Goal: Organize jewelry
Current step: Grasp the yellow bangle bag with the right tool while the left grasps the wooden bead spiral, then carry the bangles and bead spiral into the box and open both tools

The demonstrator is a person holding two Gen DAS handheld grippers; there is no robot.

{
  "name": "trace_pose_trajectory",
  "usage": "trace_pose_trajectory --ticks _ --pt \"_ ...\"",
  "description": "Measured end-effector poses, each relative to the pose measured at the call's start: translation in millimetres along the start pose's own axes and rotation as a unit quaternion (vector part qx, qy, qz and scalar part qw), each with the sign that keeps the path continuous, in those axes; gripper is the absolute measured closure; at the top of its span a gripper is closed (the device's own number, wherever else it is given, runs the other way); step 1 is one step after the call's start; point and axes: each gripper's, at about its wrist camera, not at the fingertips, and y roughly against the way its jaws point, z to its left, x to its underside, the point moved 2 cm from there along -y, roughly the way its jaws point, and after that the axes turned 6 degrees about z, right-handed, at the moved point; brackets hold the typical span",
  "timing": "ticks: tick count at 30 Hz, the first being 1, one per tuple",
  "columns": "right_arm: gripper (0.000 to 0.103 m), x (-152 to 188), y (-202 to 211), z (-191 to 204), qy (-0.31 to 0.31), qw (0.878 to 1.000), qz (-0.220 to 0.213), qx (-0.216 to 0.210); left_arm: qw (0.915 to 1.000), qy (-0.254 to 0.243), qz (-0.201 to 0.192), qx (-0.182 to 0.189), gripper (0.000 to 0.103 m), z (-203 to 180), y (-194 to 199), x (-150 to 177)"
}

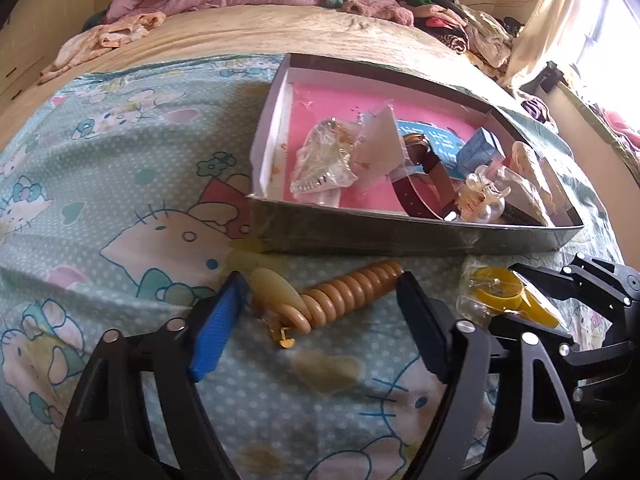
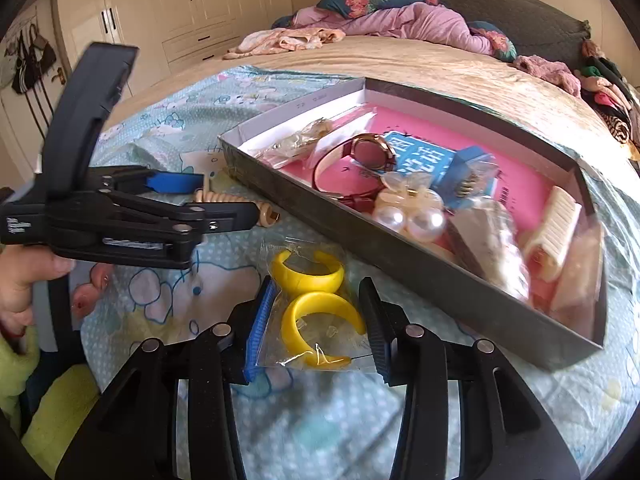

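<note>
A tan spiral hair tie with a beige clip (image 1: 340,296) lies on the Hello Kitty sheet, between the open fingers of my left gripper (image 1: 320,292); its end also shows in the right wrist view (image 2: 236,200). A clear bag of yellow hoop earrings (image 2: 316,304) lies between the open fingers of my right gripper (image 2: 316,320); it shows in the left wrist view (image 1: 504,292) too. Neither gripper has closed on anything. The grey box (image 1: 360,236) with a pink lining holds a watch (image 2: 368,152), pearl earrings (image 2: 408,220), bagged jewelry and a cream comb clip (image 2: 556,212).
The box stands just beyond both items on the bed (image 1: 240,28). Piles of clothes (image 1: 460,24) lie at the bed's far side. White wardrobes (image 2: 192,4) stand behind. The left gripper body (image 2: 120,208) crosses the right wrist view at left.
</note>
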Motion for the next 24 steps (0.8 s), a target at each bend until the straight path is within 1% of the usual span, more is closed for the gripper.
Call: trace_pose_trajectory --ticks 1,3,4,6,7,9,14,16,19,20,22,23,24 --pt "0.062 2.0 5.2 -2.0 -0.003 1.0 -0.003 0.001 1.0 -0.009 -0.001 0.001 0.048 -4.7 0.2 0.5" --pt "0.062 5.7 17.5 -6.7 -0.012 1.0 -0.014 0.003 0.9997 -0.022 -0.006 0.006 0.068 -12.3 2.8 2.7" --pt "0.062 7.4 24.0 -9.1 -0.016 1.0 -0.019 0.004 0.9996 -0.025 -0.009 0.007 0.072 -14.8 5.0 3.7" --pt "0.062 9.6 38.4 -13.6 -0.022 0.999 -0.032 0.003 0.9993 -0.028 -0.018 0.015 0.097 -19.1 13.0 5.1" --pt "0.062 10.6 45.1 -15.4 -0.022 0.999 -0.038 0.004 0.9992 -0.026 -0.026 0.019 0.103 -20.2 18.9 5.2" --pt "0.062 9.9 59.6 -19.7 -0.024 0.998 -0.056 0.012 0.9985 -0.02 -0.038 0.034 0.103 -21.7 31.5 3.5" --pt "0.062 1.9 87.1 -34.6 -0.036 0.994 -0.096 0.023 0.9953 -0.021 -0.081 0.049 0.103 -30.2 66.4 -10.9" --pt "0.062 -3.7 94.7 -40.1 -0.039 0.993 -0.11 0.025 0.9943 -0.029 -0.087 0.053 0.103 -35.5 75.8 -17.9" --pt "0.062 -9.5 100.6 -45.6 -0.044 0.991 -0.122 0.026 0.9949 -0.043 -0.069 0.06 0.103 -41.7 73.5 -19.3" --pt "0.062 -10.1 102.7 -48.2 -0.045 0.991 -0.124 0.025 0.9958 -0.053 -0.054 0.051 0.103 -43.9 66.4 -16.9" --pt "0.062 -10.5 104.5 -50.6 -0.047 0.99 -0.129 0.021 0.9969 -0.066 -0.025 0.034 0.099 -46.1 48.9 -10.4" --pt "0.062 -10.8 104.5 -52.0 -0.047 0.99 -0.13 0.021 0.9969 -0.07 -0.009 0.036 0.093 -47.3 39.5 -6.8" --pt "0.062 -11.1 103.9 -53.1 -0.048 0.99 -0.13 0.02 0.9966 -0.072 0.001 0.038 0.08 -47.8 32.8 -3.2"
